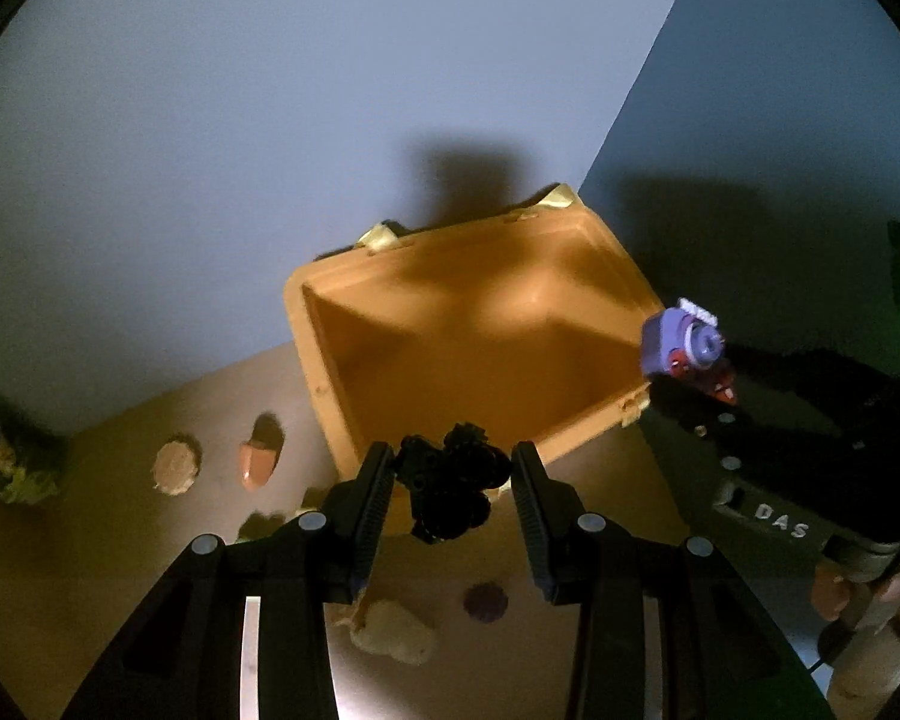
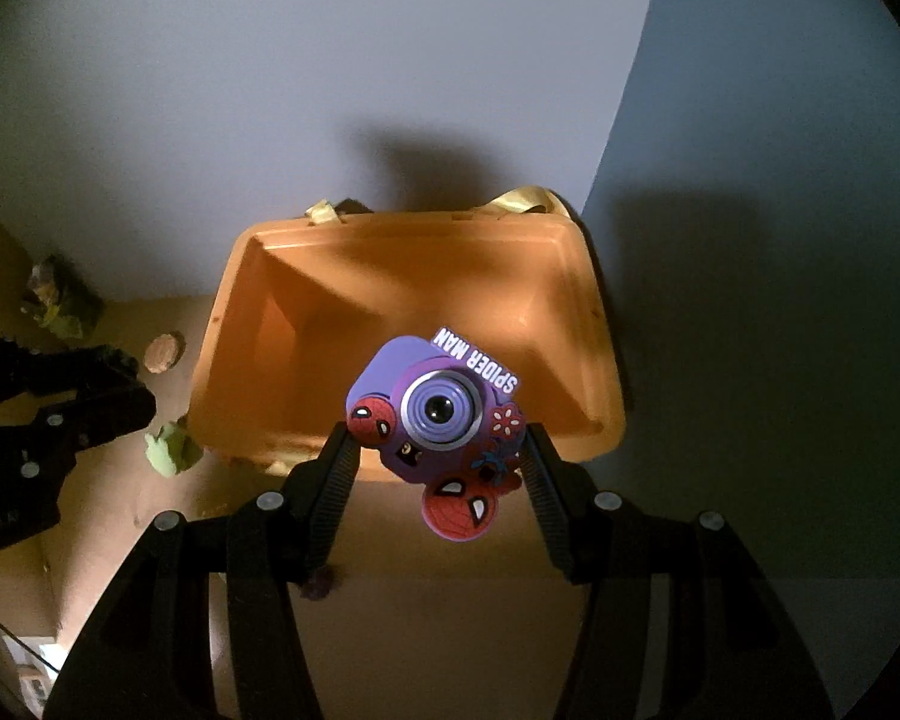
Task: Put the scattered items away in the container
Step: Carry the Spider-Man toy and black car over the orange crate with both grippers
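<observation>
Left wrist view: Your left tongs (image 1: 453, 474) are parted around a black toy (image 1: 450, 483). The toy touches the left pad and sits very near the right one; contact there cannot be confirmed, so a firm grasp cannot be told from this view. The toy hangs over the near rim of the orange container (image 1: 330, 360), which stands on the counter (image 1: 150, 540) against a pale wall. At the right edge, your right tongs (image 1: 690, 387) carry a purple toy camera (image 1: 681, 342) beside the container's right corner. Scattered on the counter to the left are a round tan piece (image 1: 177, 468), a reddish-brown piece (image 1: 261, 456) and a green-yellow toy (image 1: 21, 462). Near the tong bases lie a cream-coloured lump (image 1: 396, 630) and a small dark purple disc (image 1: 485, 602).

Right wrist view: Your right tongs (image 2: 438, 462) are clenched on the purple toy camera (image 2: 438, 414), which is marked "SPIDER MAN" and faces its lens toward you. It is held over the near edge of the orange container (image 2: 222, 360); the container's interior shows nothing inside. Your left tongs (image 2: 108, 396) appear at the left edge, with the jaw state unreadable here. A green lump (image 2: 171, 450) lies just beside the container's left corner. The round tan piece (image 2: 165, 351) and the green-yellow toy (image 2: 60, 300) rest farther left on the counter (image 2: 420, 630).
</observation>
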Tool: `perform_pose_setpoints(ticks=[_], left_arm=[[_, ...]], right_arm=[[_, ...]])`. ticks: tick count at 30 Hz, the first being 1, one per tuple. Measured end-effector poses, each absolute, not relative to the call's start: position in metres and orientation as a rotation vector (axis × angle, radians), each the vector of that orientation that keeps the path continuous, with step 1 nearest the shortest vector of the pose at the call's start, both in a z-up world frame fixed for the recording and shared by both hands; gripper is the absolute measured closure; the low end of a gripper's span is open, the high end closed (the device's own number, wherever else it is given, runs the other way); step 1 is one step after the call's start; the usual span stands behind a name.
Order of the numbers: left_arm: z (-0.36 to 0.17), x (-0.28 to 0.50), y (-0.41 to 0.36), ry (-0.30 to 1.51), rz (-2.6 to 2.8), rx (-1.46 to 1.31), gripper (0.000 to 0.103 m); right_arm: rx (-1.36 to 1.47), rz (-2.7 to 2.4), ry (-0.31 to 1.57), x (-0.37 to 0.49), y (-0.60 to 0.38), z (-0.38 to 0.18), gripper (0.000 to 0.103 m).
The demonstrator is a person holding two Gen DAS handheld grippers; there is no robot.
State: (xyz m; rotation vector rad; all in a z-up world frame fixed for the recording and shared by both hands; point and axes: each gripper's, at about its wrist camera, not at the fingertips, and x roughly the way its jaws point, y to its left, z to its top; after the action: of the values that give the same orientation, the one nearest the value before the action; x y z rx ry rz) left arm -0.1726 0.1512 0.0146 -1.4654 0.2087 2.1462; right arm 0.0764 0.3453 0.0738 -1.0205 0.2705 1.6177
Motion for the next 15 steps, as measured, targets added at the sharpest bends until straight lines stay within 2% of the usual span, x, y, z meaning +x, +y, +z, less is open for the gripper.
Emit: perform_pose_setpoints(ticks=[7,15], left_arm=[[-0.015,-0.196,0.168,0.208,2.124,-1.522,0.066],[-0.038,-0.214,0.181,0.245,2.155,-1.533,0.066]], right_arm=[[-1.043,1.592,0.329,0.08,0.388,0.048,0.051],[-1.09,1.557,0.296,0.079,0.413,0.029,0.051]])
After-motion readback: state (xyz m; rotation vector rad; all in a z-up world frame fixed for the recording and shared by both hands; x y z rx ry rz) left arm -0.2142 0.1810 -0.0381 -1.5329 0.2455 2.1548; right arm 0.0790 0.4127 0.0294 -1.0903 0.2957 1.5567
